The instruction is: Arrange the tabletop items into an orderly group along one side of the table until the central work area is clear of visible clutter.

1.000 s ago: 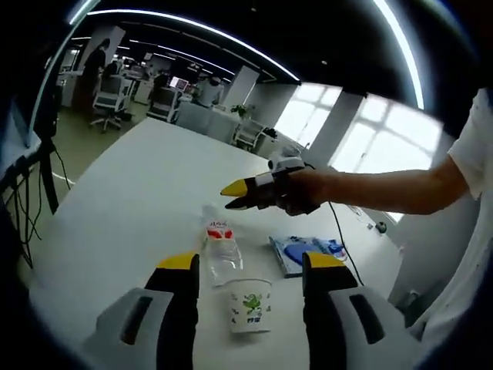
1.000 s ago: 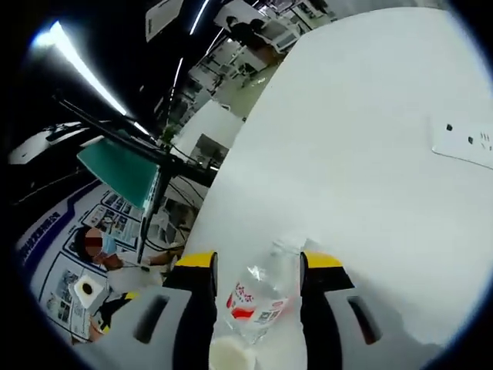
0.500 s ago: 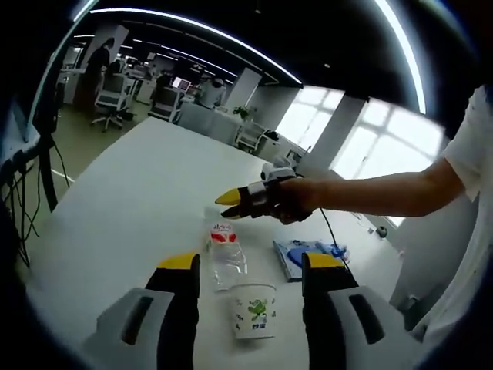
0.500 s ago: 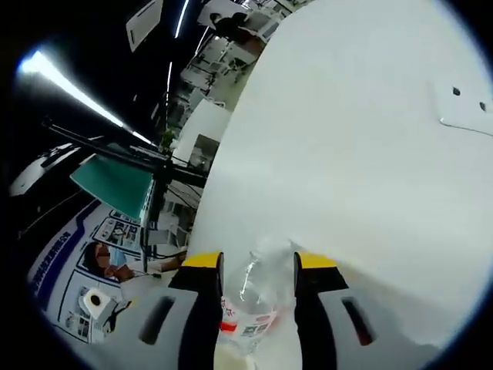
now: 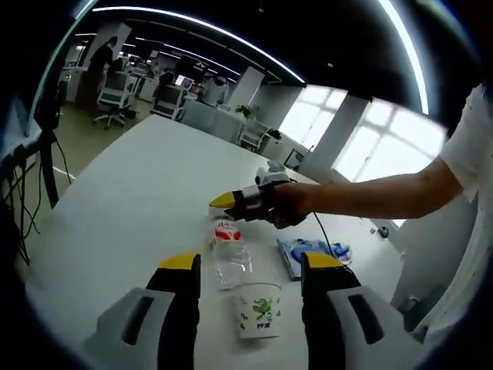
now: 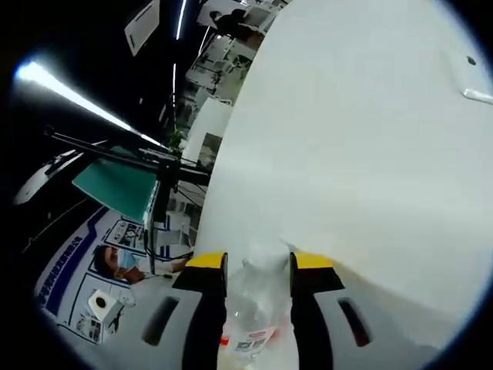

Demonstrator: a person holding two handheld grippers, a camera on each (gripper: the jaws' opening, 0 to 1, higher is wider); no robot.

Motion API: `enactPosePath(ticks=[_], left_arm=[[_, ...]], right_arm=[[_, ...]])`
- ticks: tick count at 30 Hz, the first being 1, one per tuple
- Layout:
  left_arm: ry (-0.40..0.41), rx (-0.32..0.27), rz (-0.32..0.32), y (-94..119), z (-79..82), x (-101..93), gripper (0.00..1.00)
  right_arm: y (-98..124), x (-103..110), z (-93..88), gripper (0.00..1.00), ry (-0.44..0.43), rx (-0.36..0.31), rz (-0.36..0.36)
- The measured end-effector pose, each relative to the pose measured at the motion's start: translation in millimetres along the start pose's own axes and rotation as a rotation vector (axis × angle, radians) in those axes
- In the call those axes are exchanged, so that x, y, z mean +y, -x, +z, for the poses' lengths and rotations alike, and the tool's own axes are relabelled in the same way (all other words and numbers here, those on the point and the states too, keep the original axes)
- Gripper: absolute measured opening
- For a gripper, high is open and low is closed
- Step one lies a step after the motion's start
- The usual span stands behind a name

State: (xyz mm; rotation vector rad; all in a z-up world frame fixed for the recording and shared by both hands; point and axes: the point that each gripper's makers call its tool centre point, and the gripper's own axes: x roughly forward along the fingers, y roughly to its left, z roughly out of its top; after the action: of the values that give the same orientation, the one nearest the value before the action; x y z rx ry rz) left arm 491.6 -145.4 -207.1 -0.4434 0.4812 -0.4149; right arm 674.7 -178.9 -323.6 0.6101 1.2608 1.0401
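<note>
Right tongs (image 5: 219, 203) lowered, straddling bottle (image 6: 258, 308)

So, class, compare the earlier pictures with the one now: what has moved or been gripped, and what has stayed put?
The right gripper has come down over the clear bottle, and its jaws have narrowed around the bottle's top; whether they already grip it can't be told. The bottle, the paper cup and the blue packet stayed where they were on the white table. The left gripper stayed open, holding nothing.
</note>
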Motion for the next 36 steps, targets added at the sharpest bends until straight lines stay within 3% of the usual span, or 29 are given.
enactPosePath(ticks=[4,10,27,36], left_arm=[[0.002,0.003,0.003,0.3,1.1,2.3,0.52],[0.005,0.009,0.004,0.7,-0.3,4.6,0.51],[-0.013,0.018,-0.013,-3.7,5.1,5.6,0.5],[-0.069,0.062,-0.049,-31.7,9.0,25.4,0.49]], right_arm=[[-5.0,-3.0,2.1,0.22,-0.017,-0.008,-0.001],[-6.6,4.9,2.1,0.2,-0.015,-0.019,0.005],[7.3,47.3,-0.5,0.19,0.185,-0.036,-0.011],[20.7,68.7,-4.7,0.19,0.282,-0.085,-0.022]])
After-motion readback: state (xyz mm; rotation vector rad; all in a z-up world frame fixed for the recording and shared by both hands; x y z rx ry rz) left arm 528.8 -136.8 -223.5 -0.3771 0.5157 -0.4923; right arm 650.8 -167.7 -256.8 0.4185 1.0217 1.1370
